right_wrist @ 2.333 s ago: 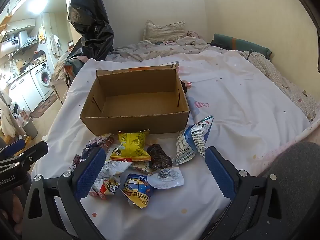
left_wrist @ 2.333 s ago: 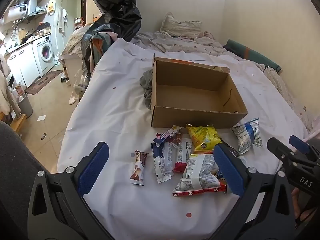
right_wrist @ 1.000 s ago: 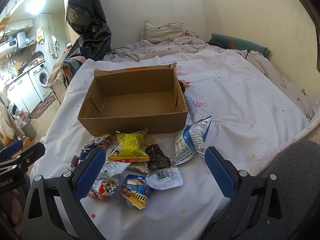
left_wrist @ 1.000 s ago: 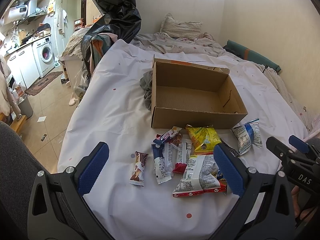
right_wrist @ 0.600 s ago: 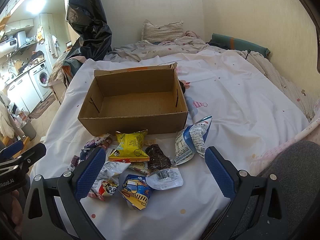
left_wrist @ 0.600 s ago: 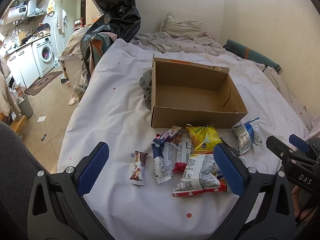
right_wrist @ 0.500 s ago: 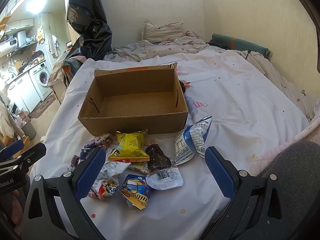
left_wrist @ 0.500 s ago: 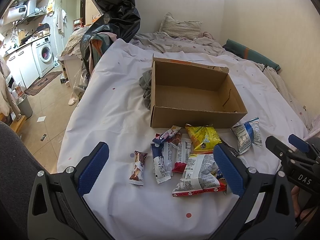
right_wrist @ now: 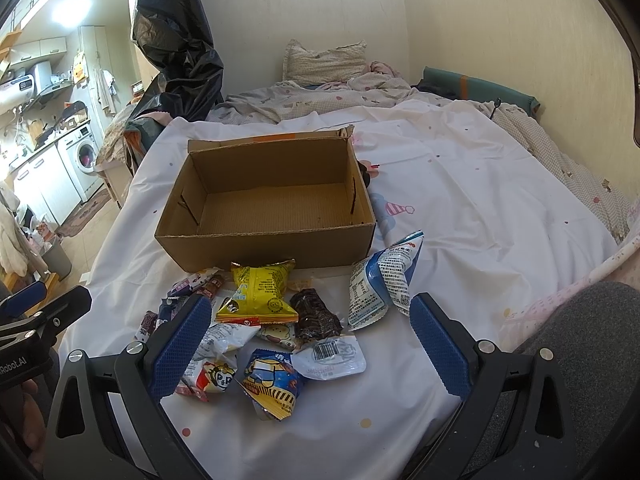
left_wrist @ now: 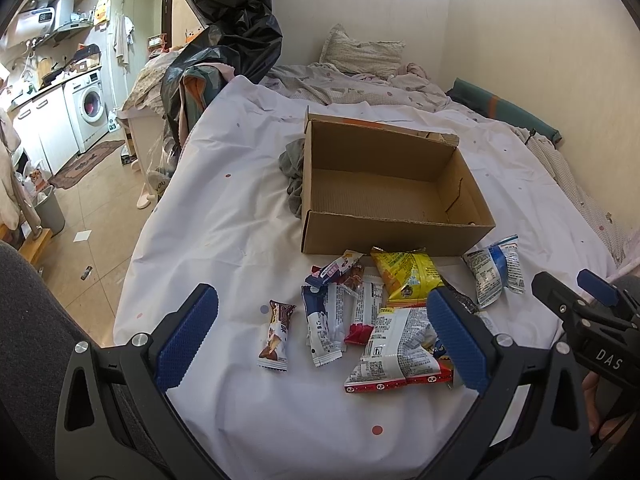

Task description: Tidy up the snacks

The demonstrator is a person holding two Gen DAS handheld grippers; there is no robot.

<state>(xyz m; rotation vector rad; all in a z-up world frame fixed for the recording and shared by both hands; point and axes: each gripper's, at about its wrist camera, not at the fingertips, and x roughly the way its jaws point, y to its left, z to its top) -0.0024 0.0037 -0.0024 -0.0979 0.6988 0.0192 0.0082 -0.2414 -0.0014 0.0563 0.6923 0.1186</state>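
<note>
An open, empty cardboard box [left_wrist: 400, 236] [right_wrist: 264, 246] sits on the white bed sheet. A pile of snack packets lies in front of it: a yellow bag [left_wrist: 406, 276] [right_wrist: 260, 294], a blue-white pouch [left_wrist: 496, 270] [right_wrist: 382, 284], a dark brown bar [right_wrist: 316, 316], a chocolate bar [left_wrist: 276, 334], white sticks [left_wrist: 324, 322] and a white-red bag [left_wrist: 394, 354]. My left gripper [left_wrist: 320, 338] is open and empty above the near side of the pile. My right gripper [right_wrist: 308, 344] is open and empty over the pile's near right part.
A grey cloth [left_wrist: 294, 168] lies beside the box's left wall. A black plastic bag [left_wrist: 232, 28] hangs at the bed's far left. A pillow and crumpled blanket [right_wrist: 324, 64] lie at the head. The bed's left edge drops to a tiled floor [left_wrist: 92, 208].
</note>
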